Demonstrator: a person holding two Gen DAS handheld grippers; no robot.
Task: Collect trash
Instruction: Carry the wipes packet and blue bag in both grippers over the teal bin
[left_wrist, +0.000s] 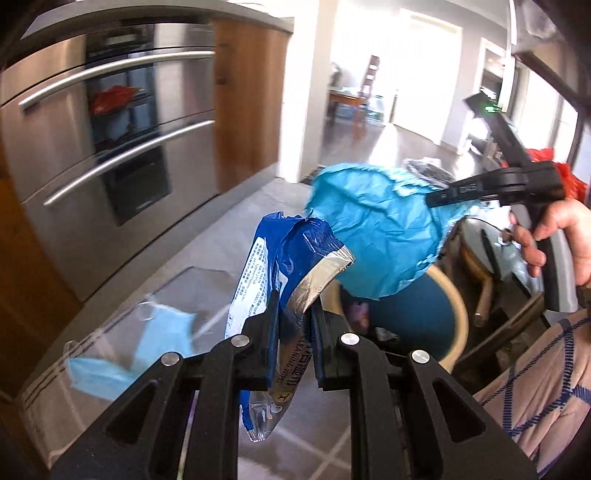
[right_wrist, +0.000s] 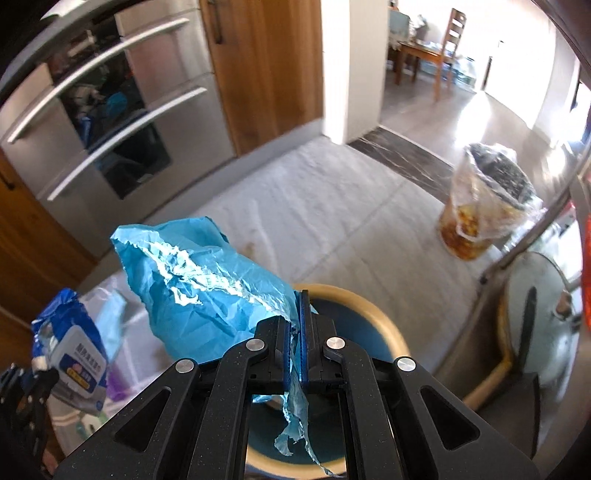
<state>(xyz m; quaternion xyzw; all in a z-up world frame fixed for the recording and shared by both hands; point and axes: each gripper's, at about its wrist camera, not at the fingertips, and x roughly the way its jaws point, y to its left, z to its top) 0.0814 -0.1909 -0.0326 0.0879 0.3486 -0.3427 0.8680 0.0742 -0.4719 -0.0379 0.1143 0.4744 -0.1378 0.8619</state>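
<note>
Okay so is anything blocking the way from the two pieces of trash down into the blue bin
Nothing visible does. The blue foil wrapper and the wipes packet hang in the tongs above the bin, whose mouth looks open.

Steel oven beside wood cabinet; grey floor; sunlit dining chair beyond.

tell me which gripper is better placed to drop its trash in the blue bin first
Right, probably. The right gripper holds the crumpled blue paper directly above the blue bin. The left gripper grips the wipes packet just outside the bin's rim.
</note>
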